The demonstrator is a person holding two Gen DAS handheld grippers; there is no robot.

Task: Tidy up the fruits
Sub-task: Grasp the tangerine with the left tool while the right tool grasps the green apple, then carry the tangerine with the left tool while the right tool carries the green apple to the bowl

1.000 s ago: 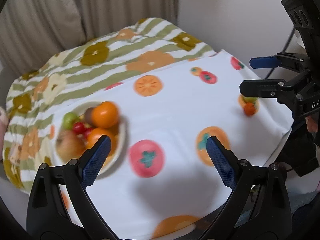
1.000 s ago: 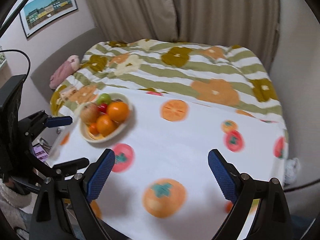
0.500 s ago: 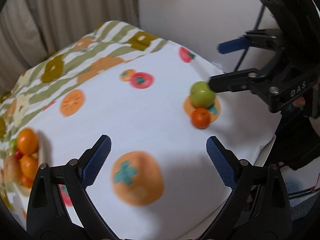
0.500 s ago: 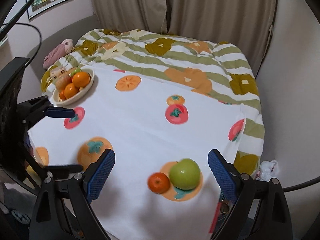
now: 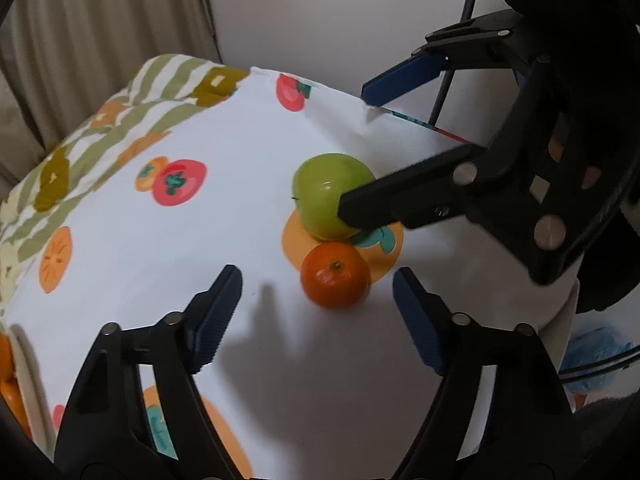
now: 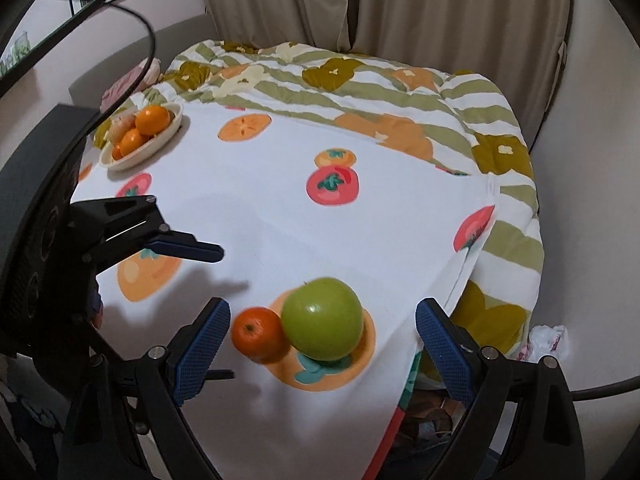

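Bowl (image 6: 168, 130) at far left already holds several fruits. 2 remain loose: green apple (image 6: 322, 314) and tangerine (image 5: 334, 276). Left tool (image 5: 318, 316) closing, nothing clamped; right tool (image 6: 322, 340) apart around the apple.

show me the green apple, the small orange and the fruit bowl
green apple (image 6: 322, 322), right wrist view, middle of its skin
small orange (image 5: 334, 276), left wrist view, just below its stem
fruit bowl (image 6: 158, 142), right wrist view, near rim

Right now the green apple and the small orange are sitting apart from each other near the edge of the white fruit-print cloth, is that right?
Not quite. The green apple and the small orange are touching, side by side, as the right wrist view shows. They do sit near the edge of the white fruit-print cloth.
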